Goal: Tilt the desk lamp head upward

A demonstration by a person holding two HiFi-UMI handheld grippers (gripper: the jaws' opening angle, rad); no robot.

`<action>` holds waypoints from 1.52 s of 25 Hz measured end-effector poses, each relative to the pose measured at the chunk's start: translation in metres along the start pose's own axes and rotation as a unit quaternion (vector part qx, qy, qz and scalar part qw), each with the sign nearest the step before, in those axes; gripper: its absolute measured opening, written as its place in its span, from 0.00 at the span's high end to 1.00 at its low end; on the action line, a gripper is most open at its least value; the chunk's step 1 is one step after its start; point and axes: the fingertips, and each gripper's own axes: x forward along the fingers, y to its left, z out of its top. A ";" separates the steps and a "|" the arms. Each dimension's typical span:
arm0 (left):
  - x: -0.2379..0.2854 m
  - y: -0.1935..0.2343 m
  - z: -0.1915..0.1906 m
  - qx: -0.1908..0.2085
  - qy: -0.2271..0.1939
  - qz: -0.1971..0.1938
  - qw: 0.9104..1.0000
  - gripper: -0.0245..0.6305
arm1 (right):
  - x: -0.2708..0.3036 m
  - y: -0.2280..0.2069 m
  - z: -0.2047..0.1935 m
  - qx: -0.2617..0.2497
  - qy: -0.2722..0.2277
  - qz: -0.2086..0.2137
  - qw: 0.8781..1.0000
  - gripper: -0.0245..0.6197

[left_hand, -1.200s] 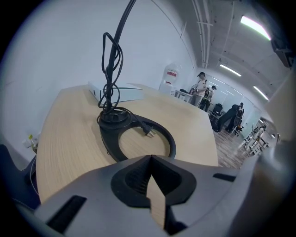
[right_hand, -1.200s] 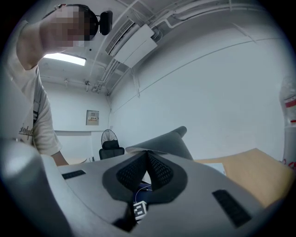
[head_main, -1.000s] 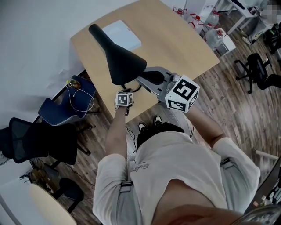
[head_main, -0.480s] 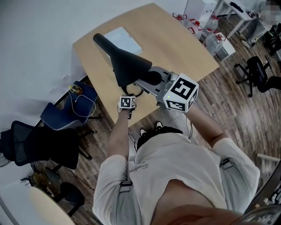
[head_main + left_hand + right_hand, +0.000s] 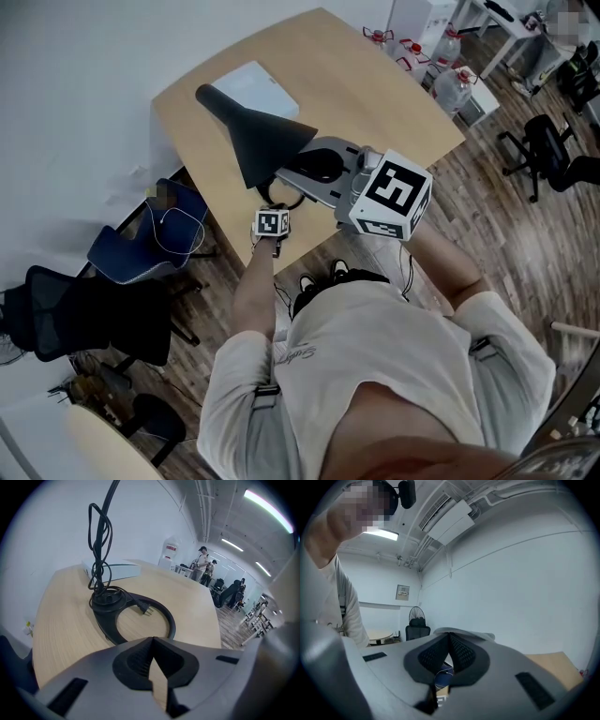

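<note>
1. Pale wooden desk stands against a white wall, with both grippers at its near edge.
2. Right gripper: the jaws are pressed together at their tips. A thin grey edge lies across them, probably the rim of the lamp head, though its own view is too close to be sure.
3. From the head view, the right gripper meets the wide mouth of the black cone-shaped lamp head. The narrow end points away toward the wall.
4. Left gripper: the jaws are closed on nothing, with only a sliver of desk showing between them. It hangs low at the desk edge, apart from the lamp.
5. Just ahead of it lies the ring-shaped lamp base, with a plug resting inside the ring and a black cord looped up the stem.
6. A white box lies beyond the lamp, near the wall.
7. A blue chair stands on the floor left of the desk.
</note>
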 end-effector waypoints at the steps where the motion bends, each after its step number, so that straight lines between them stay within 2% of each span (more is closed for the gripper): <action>1: 0.000 0.000 0.000 0.002 0.000 0.000 1.000 0.94 | 0.000 0.000 0.002 -0.001 -0.001 0.000 1.000 0.97; 20: -0.002 -0.002 -0.002 0.033 -0.005 -0.005 0.999 0.94 | 0.010 -0.004 0.038 -0.033 0.002 -0.006 0.999 0.97; 38: -0.008 0.001 -0.004 0.032 -0.010 -0.003 0.999 0.94 | 0.012 -0.006 0.063 -0.057 0.004 -0.005 0.998 0.97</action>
